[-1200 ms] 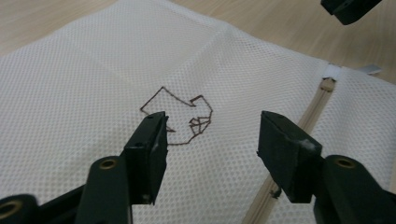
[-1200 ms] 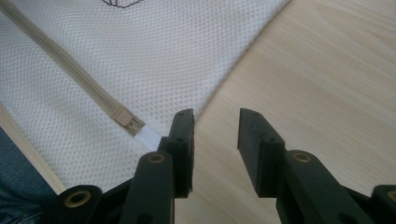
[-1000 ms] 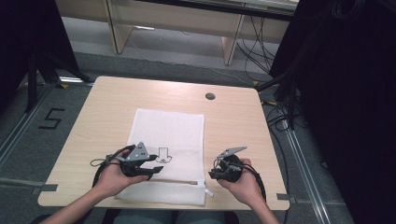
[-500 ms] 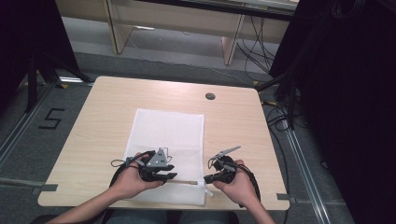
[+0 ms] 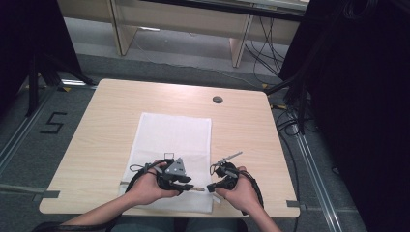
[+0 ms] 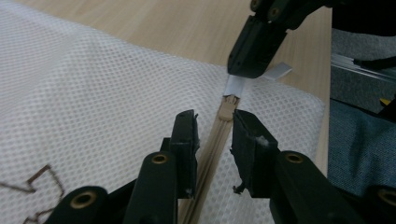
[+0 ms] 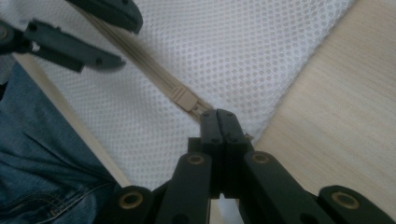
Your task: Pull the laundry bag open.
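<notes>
Left gripper [image 6: 212,140] slid rightward along the near edge of the mesh bag [image 5: 174,135], fingers just narrowed yet apart, straddling the beige zipper [image 6: 219,133] without pressing it. Probably lined up to take the slider [image 6: 227,109], just beyond the fingertips. Right gripper [image 7: 219,122] clamped together on the zipper's end tab, anchoring it. Bag flat on the table [image 5: 101,125], nearer the front.
</notes>
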